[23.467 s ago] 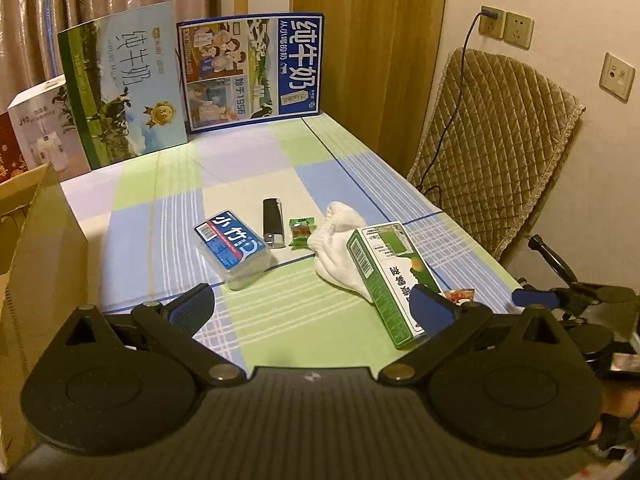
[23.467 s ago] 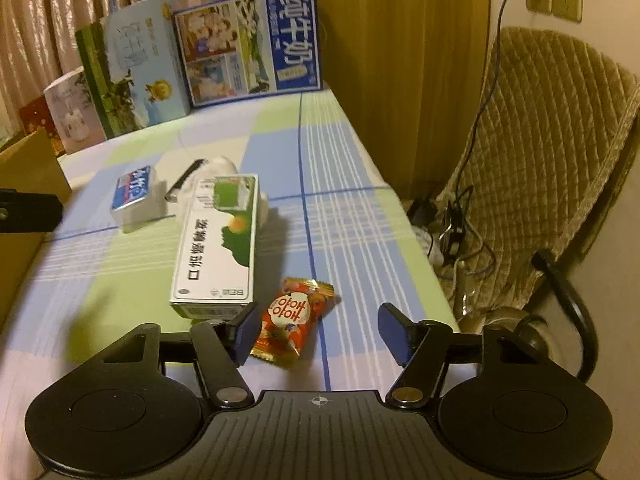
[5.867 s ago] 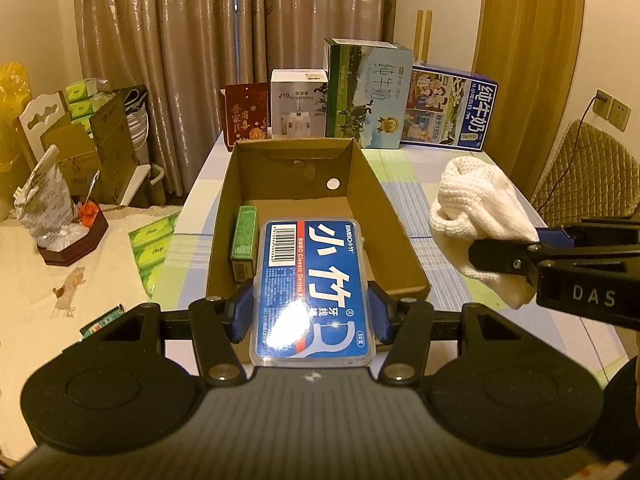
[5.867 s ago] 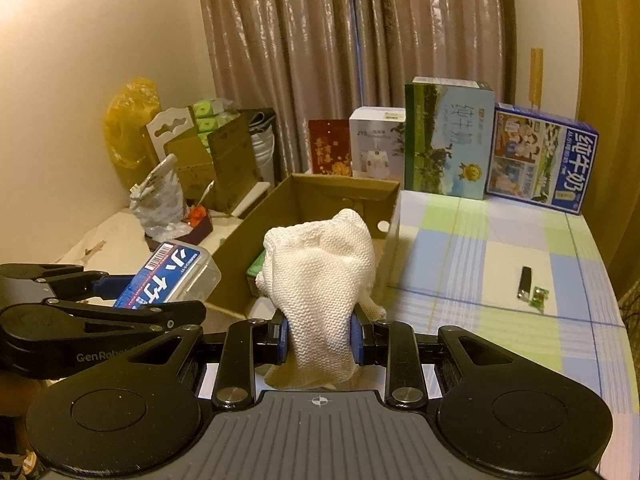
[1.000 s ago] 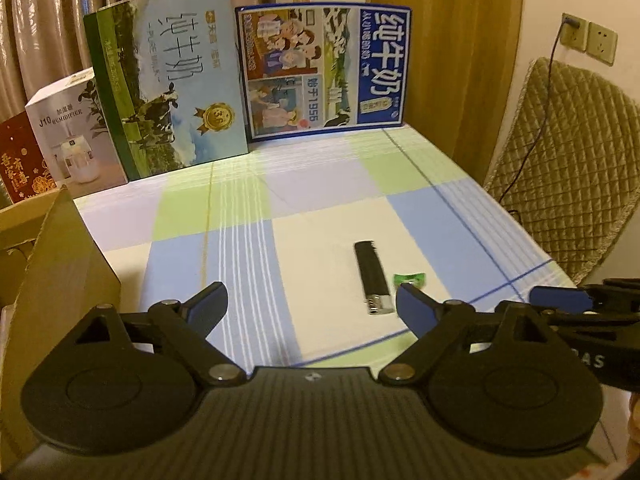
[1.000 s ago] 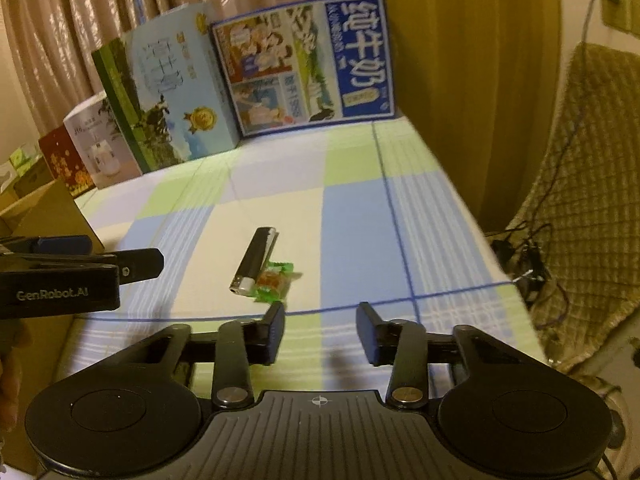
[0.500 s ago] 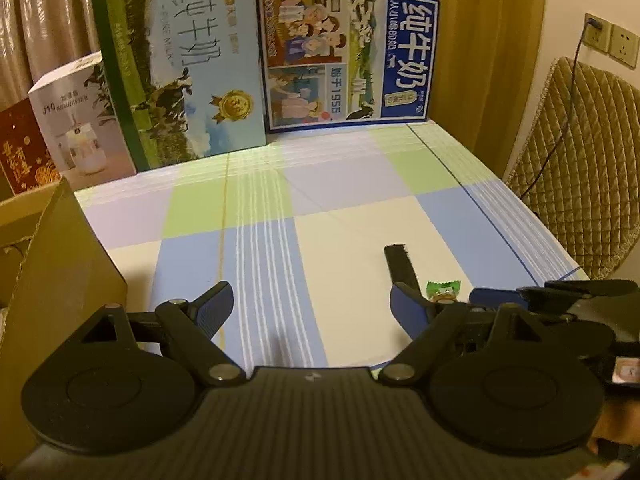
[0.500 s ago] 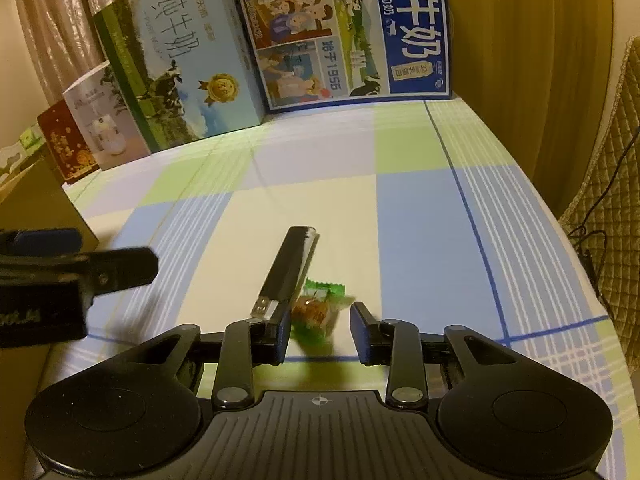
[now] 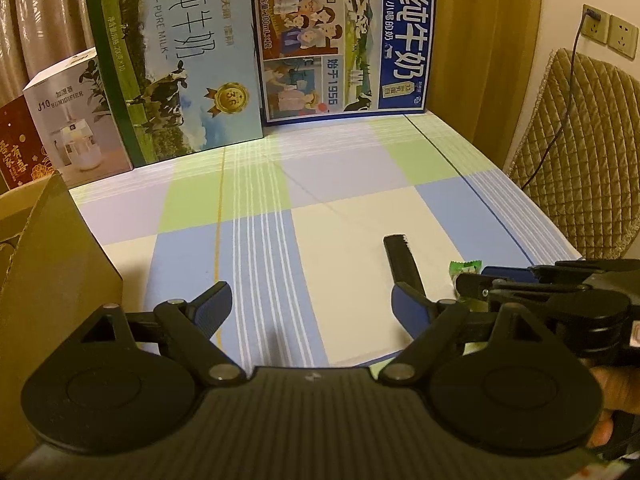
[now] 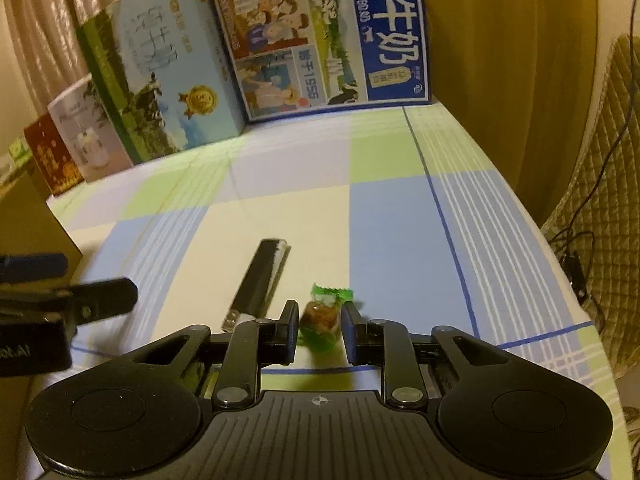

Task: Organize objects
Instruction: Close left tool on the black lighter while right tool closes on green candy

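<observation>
Green-wrapped candy [image 10: 322, 316] sat on the table [image 10: 400, 216] right between the right tool [image 10: 320, 330] pads, which had narrowed from a wider gap a moment earlier and come down around it, near the wrapper on both sides, though contact was hard to confirm. That suggested the pick-up was starting, with the black lighter [image 10: 258, 284] just beside it next in line. Left tool [image 9: 310, 304] hovered low with its fingers spread wide and empty, cardboard box [image 9: 48, 248] at its left, milk cartons [image 9: 340, 50] standing at the far edge.
</observation>
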{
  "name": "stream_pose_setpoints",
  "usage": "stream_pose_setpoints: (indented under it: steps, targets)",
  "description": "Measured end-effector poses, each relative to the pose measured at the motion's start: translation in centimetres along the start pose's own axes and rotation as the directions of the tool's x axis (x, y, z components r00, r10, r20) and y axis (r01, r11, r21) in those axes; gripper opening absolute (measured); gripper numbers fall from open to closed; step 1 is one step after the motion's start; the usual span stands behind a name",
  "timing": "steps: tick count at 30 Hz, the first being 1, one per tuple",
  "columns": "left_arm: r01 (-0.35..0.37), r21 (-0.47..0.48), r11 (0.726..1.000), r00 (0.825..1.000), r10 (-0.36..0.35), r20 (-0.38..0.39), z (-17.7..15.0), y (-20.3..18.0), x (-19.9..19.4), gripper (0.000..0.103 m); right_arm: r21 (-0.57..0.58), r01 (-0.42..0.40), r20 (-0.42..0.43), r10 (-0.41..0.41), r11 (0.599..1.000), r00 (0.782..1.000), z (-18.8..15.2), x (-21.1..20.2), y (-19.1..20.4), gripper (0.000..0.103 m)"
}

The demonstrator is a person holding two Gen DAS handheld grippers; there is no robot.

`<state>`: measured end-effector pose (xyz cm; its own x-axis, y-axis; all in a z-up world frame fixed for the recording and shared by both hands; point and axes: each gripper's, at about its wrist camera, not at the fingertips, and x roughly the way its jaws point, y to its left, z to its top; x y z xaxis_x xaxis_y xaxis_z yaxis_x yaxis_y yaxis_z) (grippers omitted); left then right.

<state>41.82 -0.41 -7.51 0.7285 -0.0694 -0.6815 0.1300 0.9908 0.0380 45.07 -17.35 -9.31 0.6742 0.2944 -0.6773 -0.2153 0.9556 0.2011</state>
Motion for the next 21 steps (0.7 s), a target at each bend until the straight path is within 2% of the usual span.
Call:
stream_pose_setpoints:
  steps: [3,11,17,21]
  targets:
    - [-0.005,-0.007,1.0,1.0,0.005,0.01,0.1,0.3,-0.1,0.084,0.0,-0.006,-0.003,0.006,1.0,1.0,-0.1,0.2,0.2,0.021]
    - [0.017,0.001,1.0,1.0,-0.017,-0.004,-0.1,-0.2,0.3,0.084,-0.076,0.049,0.004,-0.049,0.996,0.999,-0.7,0.9,0.5,0.02]
    - [0.071,0.007,0.997,0.997,-0.071,-0.016,-0.6,-1.2,1.1,0.084,-0.007,0.09,-0.01,-0.09,0.996,0.996,-0.3,0.2,-2.3,0.02]
    - [0.121,0.016,0.993,0.993,-0.121,-0.014,-0.7,-2.6,2.3,0.08,0.029,0.113,-0.009,-0.112,0.993,0.994,0.0,-0.4,-4.0,0.02]
